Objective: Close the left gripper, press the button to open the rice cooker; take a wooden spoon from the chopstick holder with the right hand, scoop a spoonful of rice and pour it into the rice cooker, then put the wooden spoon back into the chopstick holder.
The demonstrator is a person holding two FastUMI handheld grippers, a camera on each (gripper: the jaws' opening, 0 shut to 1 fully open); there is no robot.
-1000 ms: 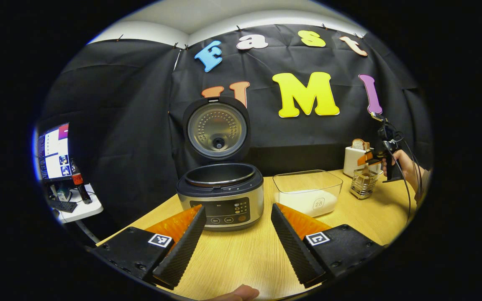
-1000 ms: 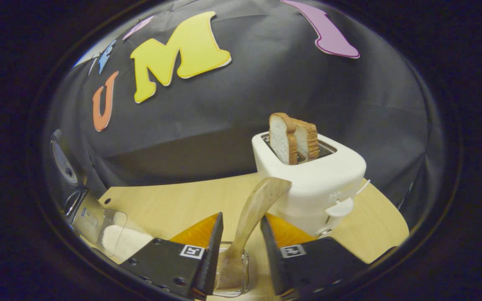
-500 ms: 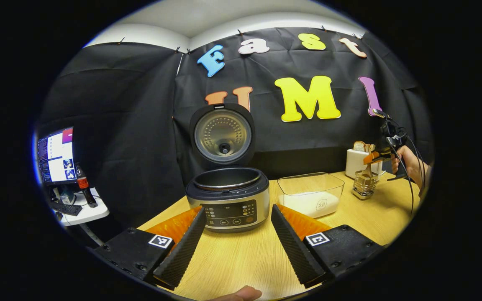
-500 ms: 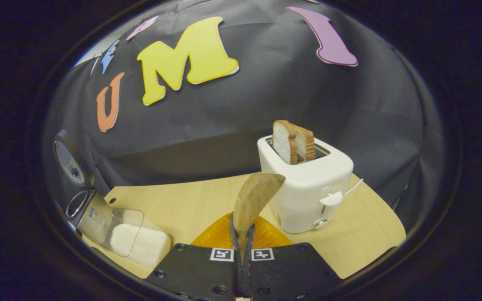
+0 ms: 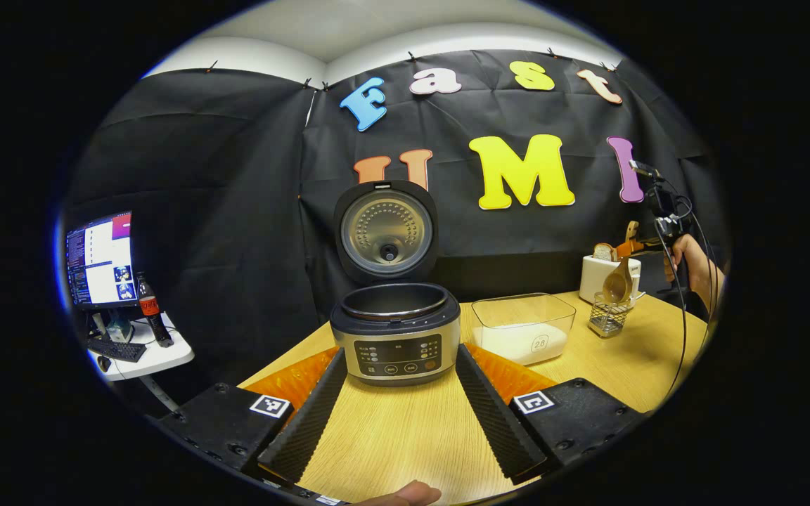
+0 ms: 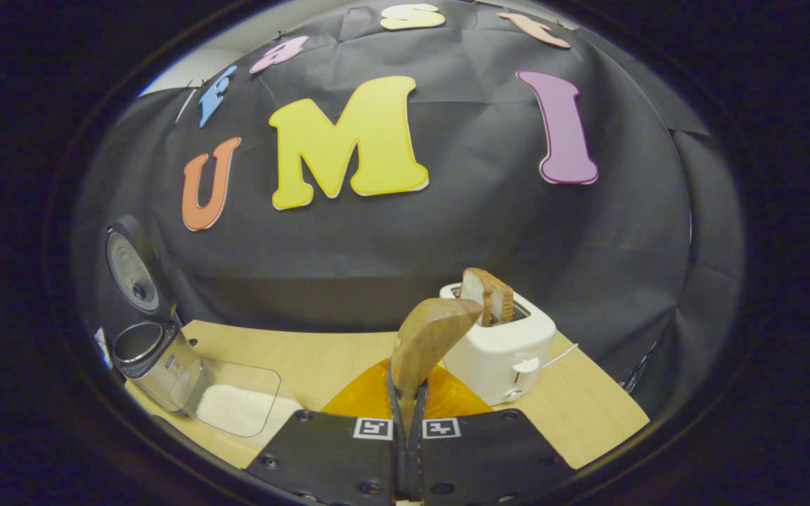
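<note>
Item 1 — right tongs (image 6: pixel 406 400): from where I sit they read as clamped on the wooden spoon (image 6: pixel 427 339), both fingers pinching the shaft, the broad end of the spoon showing above the tips toward 12 o'clock in the right gripper view. In the left gripper view I see the spoon hanging just above the chopstick holder (image 5: pixel 607 315) at about 3 o'clock.

Item 2 — left tongs (image 5: pixel 401 414): spread wide, holding nothing, over the bench (image 5: pixel 391 443).

Item 3 — rice cooker (image 5: pixel 395 333): lid up, pot exposed, dead ahead of the left tongs at 12 o'clock.

Item 4 — rice container (image 5: pixel 523 327): clear tub, white rice low in it, just beside the cooker toward 2 o'clock.

Item 5 — toaster (image 6: pixel 502 346): behind the holder, bread in its slots.

Risks, as I judge them:
- The grip sits on a narrow shaft; the spoon could pivot between the fingers when it digs into rice, tipping the load out.
- The tub wall is tall and the rice lies low, so a steep dip may knock the rim and shove the tub.
- The carry from tub to pot crosses open bench; a tilt there would scatter grains.
- The trailing spoon end could catch the holder's wire on the way out.
</note>
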